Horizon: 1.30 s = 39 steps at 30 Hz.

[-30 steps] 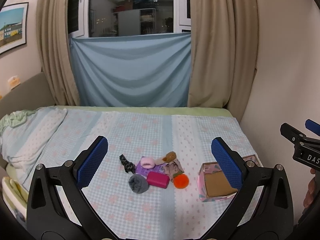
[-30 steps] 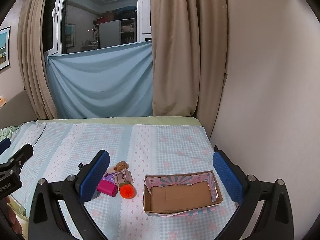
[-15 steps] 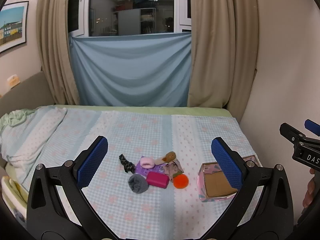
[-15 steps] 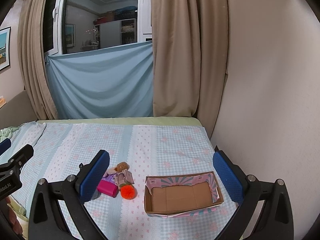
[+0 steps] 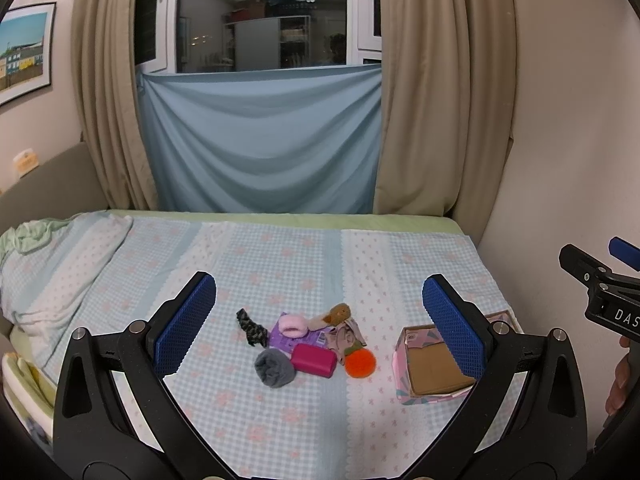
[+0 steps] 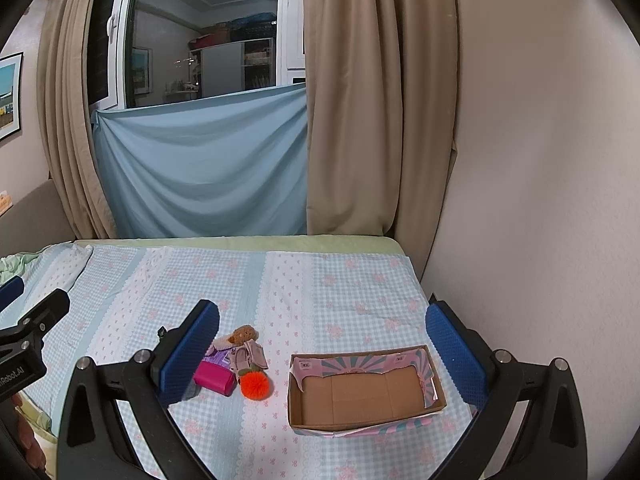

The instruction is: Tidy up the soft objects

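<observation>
A pile of soft objects lies on the bed: a grey sock roll [image 5: 274,368], a magenta block [image 5: 313,360], an orange pom-pom [image 5: 360,362], a pink ring [image 5: 293,324] on a purple pack, a small teddy [image 5: 335,315] and a dark patterned cloth [image 5: 250,326]. An empty cardboard box [image 6: 362,394] with pink patterned sides stands to their right. My left gripper [image 5: 320,328] is open, above and in front of the pile. My right gripper [image 6: 324,354] is open, above the box, with the magenta block [image 6: 214,378], pom-pom [image 6: 256,386] and teddy [image 6: 242,336] beside its left finger.
The bed [image 5: 280,256] has a blue checked sheet, with a bunched blanket [image 5: 48,264] at the left. A wall [image 6: 540,200] runs along the bed's right side. Curtains [image 6: 380,120] and a blue cloth [image 5: 260,144] hang behind it.
Both grippers have barely shifted. The pile and box sit where they were.
</observation>
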### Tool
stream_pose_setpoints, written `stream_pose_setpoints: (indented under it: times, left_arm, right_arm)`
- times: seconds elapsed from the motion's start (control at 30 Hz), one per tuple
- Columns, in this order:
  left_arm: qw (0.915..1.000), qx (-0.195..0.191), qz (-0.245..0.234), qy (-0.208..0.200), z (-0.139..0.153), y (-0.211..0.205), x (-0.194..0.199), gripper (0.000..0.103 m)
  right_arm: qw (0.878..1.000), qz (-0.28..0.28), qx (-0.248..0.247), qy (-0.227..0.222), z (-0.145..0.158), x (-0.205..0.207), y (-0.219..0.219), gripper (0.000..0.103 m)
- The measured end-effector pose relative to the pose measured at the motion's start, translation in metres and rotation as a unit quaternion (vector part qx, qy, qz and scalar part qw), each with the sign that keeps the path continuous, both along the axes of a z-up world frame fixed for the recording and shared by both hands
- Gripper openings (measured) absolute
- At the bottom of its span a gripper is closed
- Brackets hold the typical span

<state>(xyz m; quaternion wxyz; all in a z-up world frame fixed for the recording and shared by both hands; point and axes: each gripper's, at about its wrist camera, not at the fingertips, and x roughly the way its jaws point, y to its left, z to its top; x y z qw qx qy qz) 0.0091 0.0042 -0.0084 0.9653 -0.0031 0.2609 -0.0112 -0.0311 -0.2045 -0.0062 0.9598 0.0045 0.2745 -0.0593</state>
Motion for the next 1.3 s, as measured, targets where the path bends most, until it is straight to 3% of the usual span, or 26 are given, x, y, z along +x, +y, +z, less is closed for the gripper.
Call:
stream_pose_setpoints:
  times: [1.07,1.3]
  left_arm:
    - [1.0000,-0.004,0.000,0.000,0.001,-0.004,0.007,0.103]
    - [0.9995,-0.010,0.022,0.021,-0.015,-0.003,0.011,0.103]
  right_arm:
    - [1.000,0.001,0.002,-0.003,0.003,0.005,-0.007,0.103]
    - [0.999,0.039,-0.003,0.012,-0.013,0.017,-0.005,0.103]
